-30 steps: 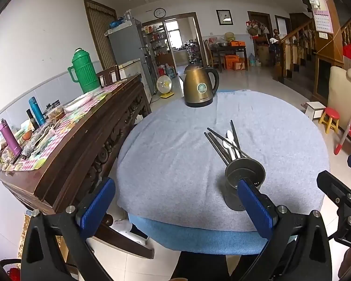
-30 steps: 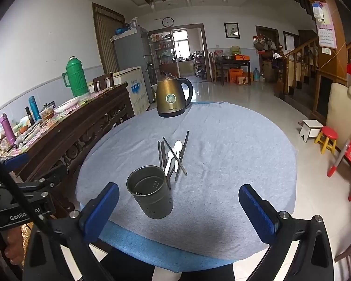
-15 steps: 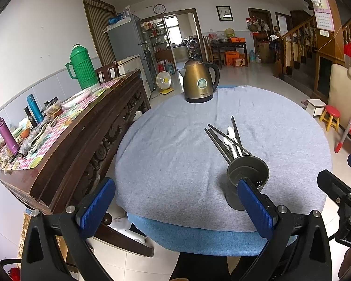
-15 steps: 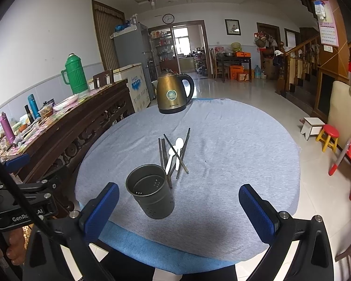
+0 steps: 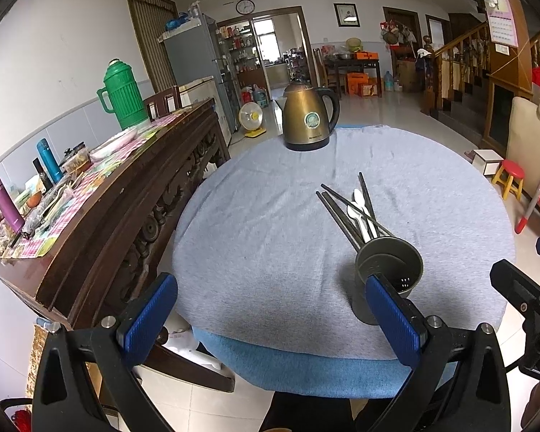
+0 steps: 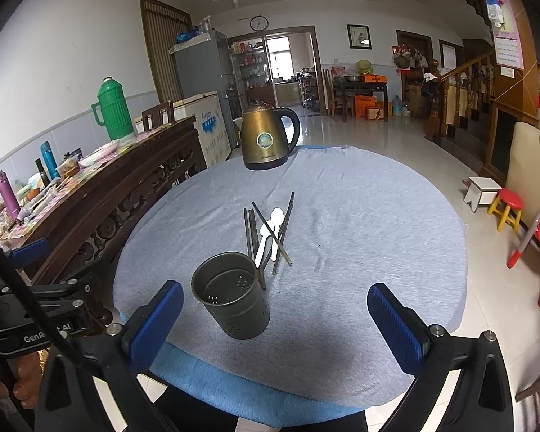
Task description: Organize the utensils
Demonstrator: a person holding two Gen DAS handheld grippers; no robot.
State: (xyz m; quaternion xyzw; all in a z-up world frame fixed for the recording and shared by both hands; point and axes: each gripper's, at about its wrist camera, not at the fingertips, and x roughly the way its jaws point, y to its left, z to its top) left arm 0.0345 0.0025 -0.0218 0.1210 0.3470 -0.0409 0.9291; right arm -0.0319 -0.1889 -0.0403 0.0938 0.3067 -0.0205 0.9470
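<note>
Standing ahead of the wide-open right gripper (image 6: 275, 318), the holder (image 6: 231, 295) fronts loose utensils (image 6: 270, 232).

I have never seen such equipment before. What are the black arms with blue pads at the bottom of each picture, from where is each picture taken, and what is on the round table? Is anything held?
There is no robot. A person holds one hand tool in each hand, and each tool is a gripper with two fingers. A wide-angle camera sits on each gripper and looks forward, so the blue pads are its own fingers.

One picture comes from the left gripper, the other from the right gripper. Both are open and hold nothing.

On the grey cloth of the round table stands a metal utensil cup, with nothing inside it. Just behind it lie dark chopsticks and two white spoons, loosely piled. A brass-coloured kettle stands at the far edge.
</note>
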